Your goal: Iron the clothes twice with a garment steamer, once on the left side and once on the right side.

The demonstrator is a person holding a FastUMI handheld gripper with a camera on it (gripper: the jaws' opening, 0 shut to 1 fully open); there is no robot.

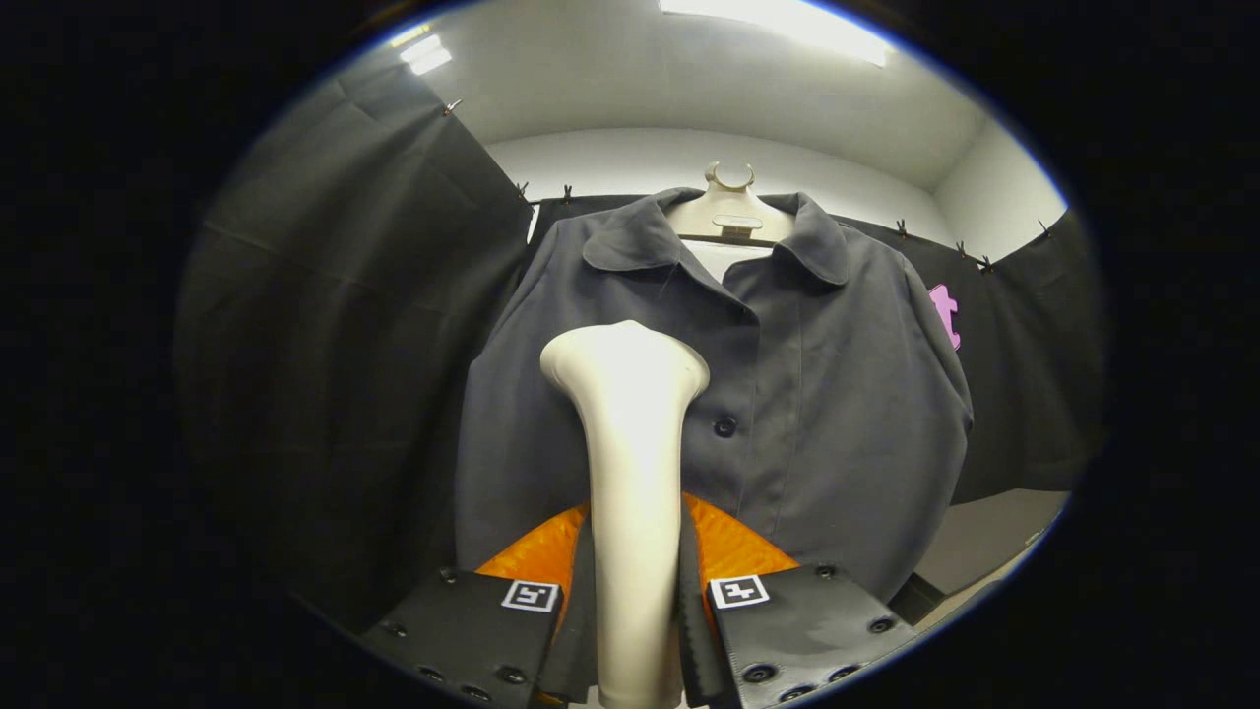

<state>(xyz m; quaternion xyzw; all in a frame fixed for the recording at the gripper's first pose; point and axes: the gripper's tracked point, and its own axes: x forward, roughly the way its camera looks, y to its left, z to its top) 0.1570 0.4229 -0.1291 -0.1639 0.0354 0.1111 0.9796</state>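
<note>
A dark grey buttoned shirt (807,394) hangs on a cream hanger (730,212) straight ahead. My gripper (635,601) is shut on the handle of a cream garment steamer (630,443), both fingers pressing its sides. The steamer rises upright between the fingers. Its wide head sits against the shirt's left chest panel, left of the button row (725,426). The part of the shirt behind the steamer is hidden.
Black cloth walls (345,325) close in on the left and behind the shirt. A pale surface (994,537) lies low to the right of the shirt. The white ceiling carries bright lamps (778,20).
</note>
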